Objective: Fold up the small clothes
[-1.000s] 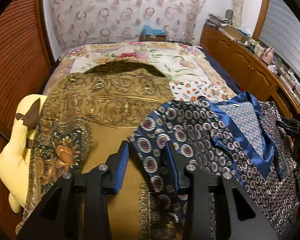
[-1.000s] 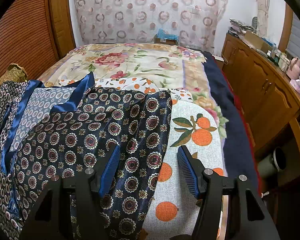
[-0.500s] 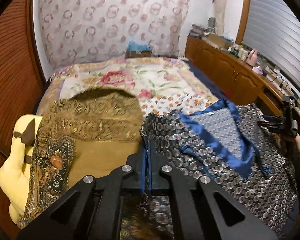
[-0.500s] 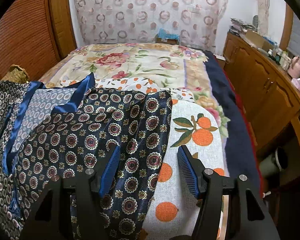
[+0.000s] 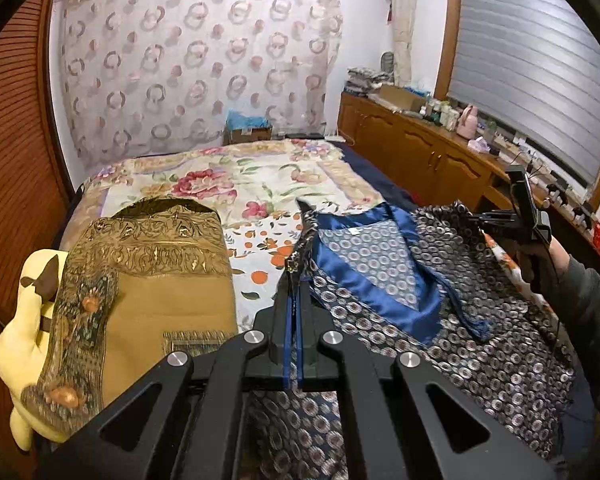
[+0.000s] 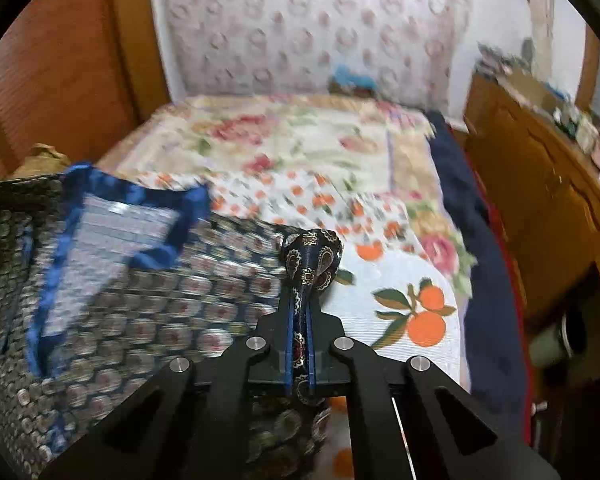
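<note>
Dark navy robe (image 5: pixel 440 320) printed with small round medallions, spread across the near half of the bed (image 5: pixel 260 176), from 6 to 3 o'clock in the left wrist view. Open at the front, showing a glossy royal-blue lapel (image 5: pixel 364 280) and a paler lining of ring motifs with a small white tag near the collar. Left gripper (image 5: pixel 293 312) pressed together on a thin edge of the robe, fabric rising in a taut ridge toward 12 o'clock from the pads. Right gripper (image 6: pixel 301 308) likewise clamped on a bunched fold of the same cloth, a rounded knob of fabric bulging just beyond the tips; surroundings blurred in that view, so the exact part of the garment gripped possibly a side hem or sleeve end. Under the robe, an orange-print cloth (image 6: pixel 412 292) over a floral bedspread (image 5: pixel 228 184). At 9 o'clock in the left view, a folded ochre patterned textile (image 5: pixel 152 272) beside a yellow plush toy (image 5: pixel 24 320).
</note>
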A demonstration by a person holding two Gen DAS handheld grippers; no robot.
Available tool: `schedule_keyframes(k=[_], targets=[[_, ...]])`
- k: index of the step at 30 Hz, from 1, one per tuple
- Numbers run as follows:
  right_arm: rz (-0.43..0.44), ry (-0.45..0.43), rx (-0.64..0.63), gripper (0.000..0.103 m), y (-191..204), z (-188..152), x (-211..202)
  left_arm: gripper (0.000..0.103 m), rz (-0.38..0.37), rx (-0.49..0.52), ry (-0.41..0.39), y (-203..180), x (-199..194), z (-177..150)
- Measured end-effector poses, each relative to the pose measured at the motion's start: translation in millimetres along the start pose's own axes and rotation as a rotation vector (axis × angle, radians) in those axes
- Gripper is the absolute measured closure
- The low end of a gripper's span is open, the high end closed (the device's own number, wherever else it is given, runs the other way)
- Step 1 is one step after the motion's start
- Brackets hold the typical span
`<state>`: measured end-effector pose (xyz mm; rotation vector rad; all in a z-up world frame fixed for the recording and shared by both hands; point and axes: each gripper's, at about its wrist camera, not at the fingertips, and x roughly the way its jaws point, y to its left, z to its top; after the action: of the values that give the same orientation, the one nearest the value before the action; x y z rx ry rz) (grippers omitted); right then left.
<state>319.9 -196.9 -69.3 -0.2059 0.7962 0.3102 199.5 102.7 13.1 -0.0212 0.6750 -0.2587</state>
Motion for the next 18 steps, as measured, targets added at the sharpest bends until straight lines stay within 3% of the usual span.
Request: schedule_keyframes(k=[7, 18], targets=[[0.012, -0.182, -0.060, 0.100, 27.4, -38.7, -92.7, 0.101, 0.001, -0.014, -0.048, -3.7, -43.0, -33.5], [0.064, -0.254, -0.022, 0.100, 44.4, -135.3, -184.1, 0.101, 0.037, -0.106, -0.105, 5.6, -104.8, -107.9]])
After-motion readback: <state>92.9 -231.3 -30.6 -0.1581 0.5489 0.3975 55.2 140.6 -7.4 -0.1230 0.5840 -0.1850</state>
